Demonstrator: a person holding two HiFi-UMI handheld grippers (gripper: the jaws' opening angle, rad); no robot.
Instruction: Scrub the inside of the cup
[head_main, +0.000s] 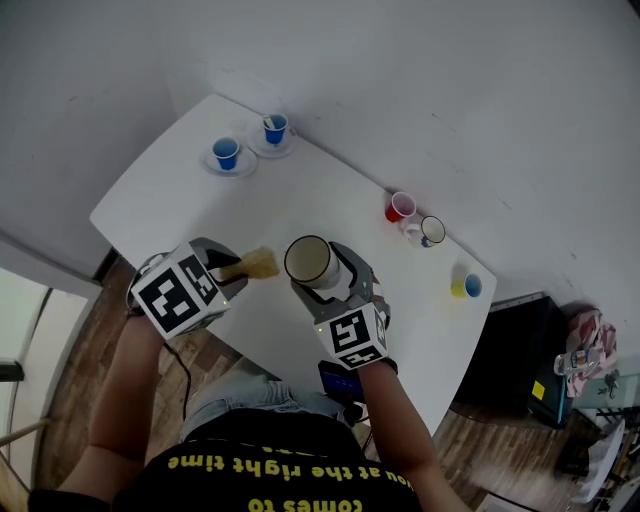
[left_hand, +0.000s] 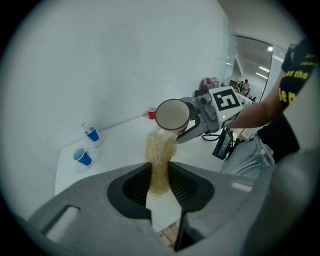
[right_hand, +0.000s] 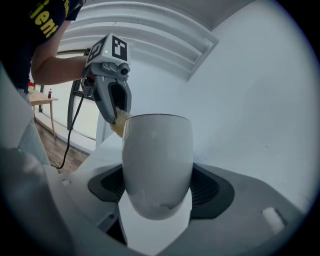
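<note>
Both hold firm, left gripper (left_hand: 160, 184) clamped on the scourer (left_hand: 160, 152), right gripper (right_hand: 157, 195) on the cup (right_hand: 157, 160); steer the scourer squarely inside.

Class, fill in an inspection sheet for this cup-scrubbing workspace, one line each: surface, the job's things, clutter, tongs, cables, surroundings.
Surface: white table with rounded corners.
Job's things: cream ceramic cup, held up with its mouth turned toward the tan fibrous scrubbing pad; the pad's tip is at the rim, not inside.
Clutter: blue cups on white saucers, red cup, white mug and yellow cup, all near the far edges.
Tongs: left tongs shut on the pad; right tongs shut on the cup.
Cables: black cable hangs from the left tongs.
Surroundings: wooden floor, white wall.
</note>
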